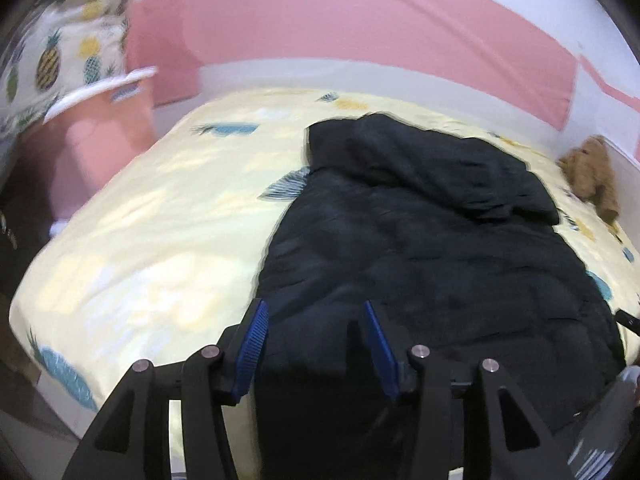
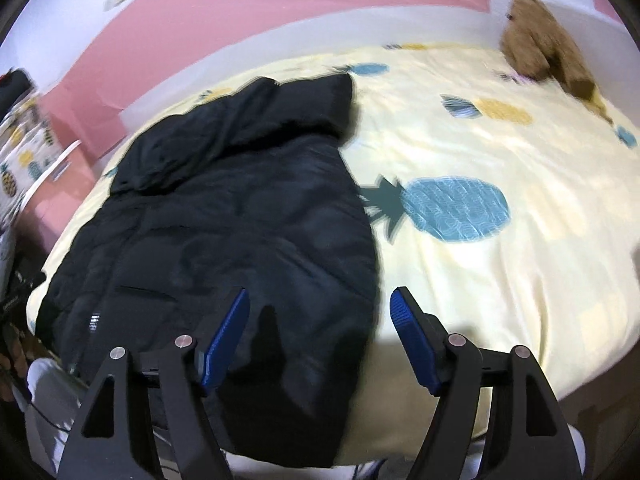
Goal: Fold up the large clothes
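Now both the left gripper and right gripper hang with jaws apart, empty, over the black jacket on the bed.

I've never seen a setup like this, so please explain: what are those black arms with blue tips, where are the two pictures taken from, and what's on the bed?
They are hand-held tongs, one per hand, each carrying a camera looking along its fingers. One picture comes from the left tongs, the other from the right tongs. Both stand open and hold nothing. A dark puffy jacket lies on a bed with a pineapple-print sheet, and a brown teddy bear sits at its far corner.
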A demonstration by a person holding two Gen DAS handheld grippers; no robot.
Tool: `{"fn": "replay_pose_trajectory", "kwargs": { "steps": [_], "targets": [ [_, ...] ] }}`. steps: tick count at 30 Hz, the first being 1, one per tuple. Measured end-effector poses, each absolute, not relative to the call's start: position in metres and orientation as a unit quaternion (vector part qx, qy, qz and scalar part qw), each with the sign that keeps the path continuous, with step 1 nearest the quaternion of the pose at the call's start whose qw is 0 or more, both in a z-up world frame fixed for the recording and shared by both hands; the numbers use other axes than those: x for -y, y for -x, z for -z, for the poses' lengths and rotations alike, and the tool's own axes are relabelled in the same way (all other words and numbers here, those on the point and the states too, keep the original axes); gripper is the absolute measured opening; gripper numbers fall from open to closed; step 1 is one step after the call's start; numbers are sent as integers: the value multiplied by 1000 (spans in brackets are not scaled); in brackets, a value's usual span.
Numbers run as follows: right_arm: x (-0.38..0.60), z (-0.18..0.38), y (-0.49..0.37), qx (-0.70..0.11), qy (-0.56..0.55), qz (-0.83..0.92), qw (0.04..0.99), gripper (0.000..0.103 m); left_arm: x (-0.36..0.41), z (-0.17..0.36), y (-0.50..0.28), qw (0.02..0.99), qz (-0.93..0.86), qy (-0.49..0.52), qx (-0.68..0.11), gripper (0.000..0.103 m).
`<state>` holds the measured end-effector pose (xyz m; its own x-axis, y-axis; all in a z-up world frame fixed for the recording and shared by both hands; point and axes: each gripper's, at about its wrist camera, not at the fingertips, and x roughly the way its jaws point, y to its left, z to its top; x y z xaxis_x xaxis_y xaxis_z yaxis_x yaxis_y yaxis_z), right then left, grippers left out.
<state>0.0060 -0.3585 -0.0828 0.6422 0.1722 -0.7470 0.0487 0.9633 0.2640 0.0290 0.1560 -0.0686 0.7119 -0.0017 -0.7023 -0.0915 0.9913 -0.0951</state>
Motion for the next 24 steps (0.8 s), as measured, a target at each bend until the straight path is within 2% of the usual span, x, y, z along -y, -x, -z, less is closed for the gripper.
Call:
{"fn": "replay_pose_trajectory", "kwargs": {
  "steps": [5, 15, 17, 18, 19, 21, 22, 24],
  "targets": [
    [366, 108, -8, -457, -179, -54, 870, 73, -171, 97, -27, 907, -23, 81, -413, 50],
    [355, 116, 1, -468, -227, -103, 848, 73, -151, 108, -15, 908, -8, 88, -410, 50],
    [355, 116, 0, -472, -225, -97, 847, 64, -154, 111, -14, 905, -9, 99, -414, 50],
    [355, 114, -1, -472, -223, -98, 847, 47, -153, 110, -14, 905, -9, 98, -415, 44],
    [355, 113, -1, -471, -224, -97, 848, 37, -152, 108, -14, 905, -10, 96, -415, 34],
    [353, 105, 0, -461, -221, -101, 853, 21, -150, 101, -14, 907, -10, 90, -411, 21],
    [352, 98, 1, -454, -216, -103, 858, 17, -150, 96, -13, 908, -7, 92, -408, 16],
    [353, 83, 4, -436, -217, -110, 867, 15, -151, 79, -11, 915, -1, 96, -391, 14]
  ]
}}
